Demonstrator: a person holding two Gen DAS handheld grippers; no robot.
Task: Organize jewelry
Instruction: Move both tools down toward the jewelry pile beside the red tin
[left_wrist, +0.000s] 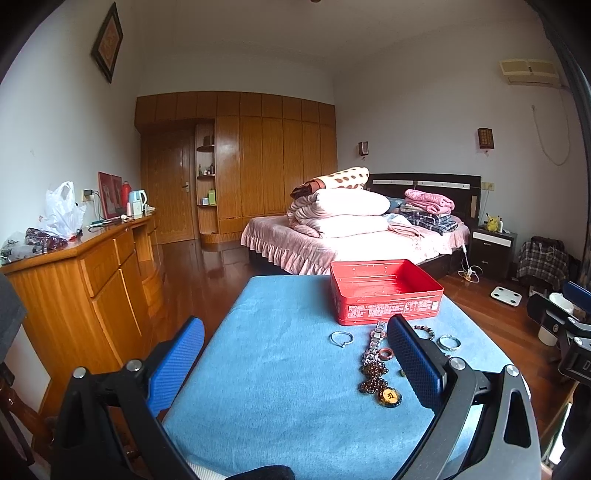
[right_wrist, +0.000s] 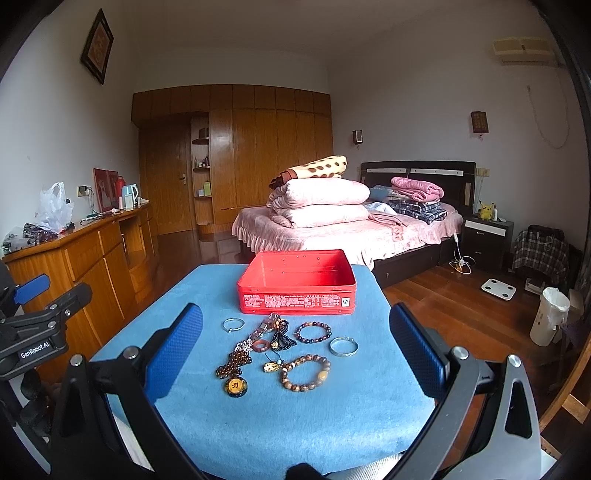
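Note:
An open, empty red tin box (right_wrist: 297, 282) stands at the far end of a blue cloth-covered table (right_wrist: 258, 424); it also shows in the left wrist view (left_wrist: 384, 291). In front of it lie several pieces of jewelry: a thin silver ring bangle (right_wrist: 233, 325), a dark bead bracelet (right_wrist: 313, 332), a silver bangle (right_wrist: 343, 346), a brown bead bracelet (right_wrist: 304, 372), a bead necklace with a round pendant (right_wrist: 236, 386) and a red ring (right_wrist: 260, 347). My right gripper (right_wrist: 295, 343) is open above the pile. My left gripper (left_wrist: 295, 358) is open, left of the jewelry.
A wooden dresser (right_wrist: 85, 266) with bags and a kettle stands to the left. A bed (right_wrist: 332, 229) with folded bedding is behind the table. A white bin (right_wrist: 546, 317) and a scale (right_wrist: 498, 285) are on the floor to the right.

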